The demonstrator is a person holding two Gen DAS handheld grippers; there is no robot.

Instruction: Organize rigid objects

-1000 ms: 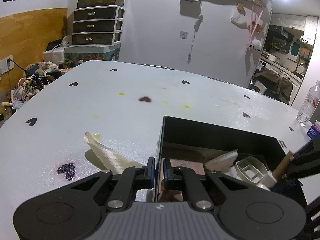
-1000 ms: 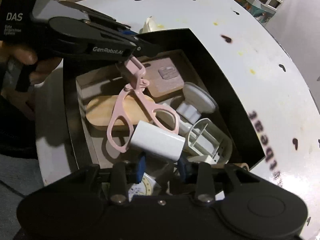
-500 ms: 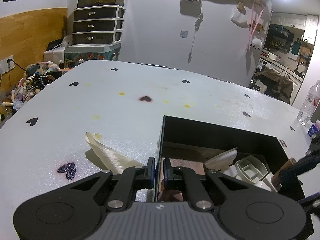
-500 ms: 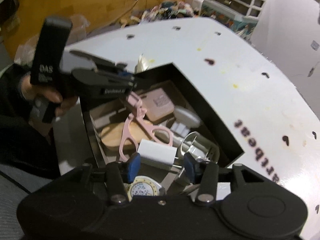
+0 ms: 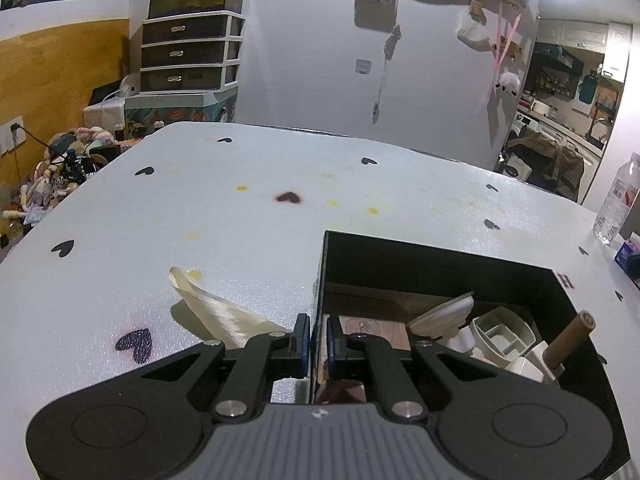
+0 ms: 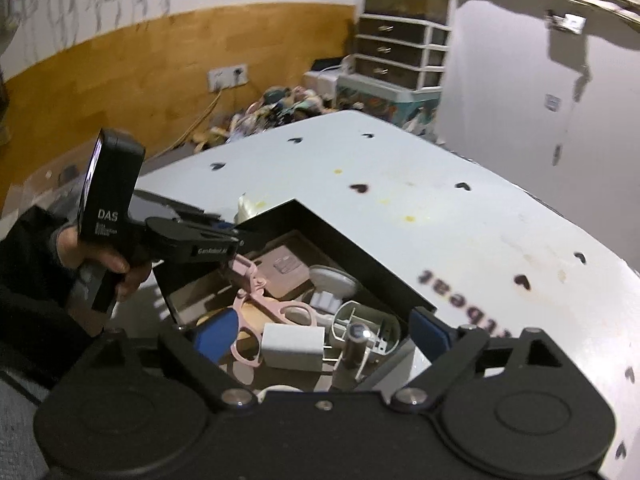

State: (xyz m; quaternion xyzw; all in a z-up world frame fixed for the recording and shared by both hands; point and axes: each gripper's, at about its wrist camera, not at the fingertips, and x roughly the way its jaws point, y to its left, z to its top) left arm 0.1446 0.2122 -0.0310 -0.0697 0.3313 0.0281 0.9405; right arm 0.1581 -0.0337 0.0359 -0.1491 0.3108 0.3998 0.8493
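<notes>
Right gripper (image 6: 320,330) had risen from the black box (image 5: 440,256) with jaws spread and empty, white block (image 6: 293,346) deposited inside; left gripper (image 5: 318,338) pinched the box wall.

- Black box (image 6: 352,246): open-topped, on the white worktop (image 6: 460,216), crowded with items.
- Pink eyelash curler (image 6: 266,304): lies across a wooden piece inside.
- White block (image 6: 292,346): at the near end.
- Wooden-handled tool (image 5: 566,342): leans in a corner.
</notes>
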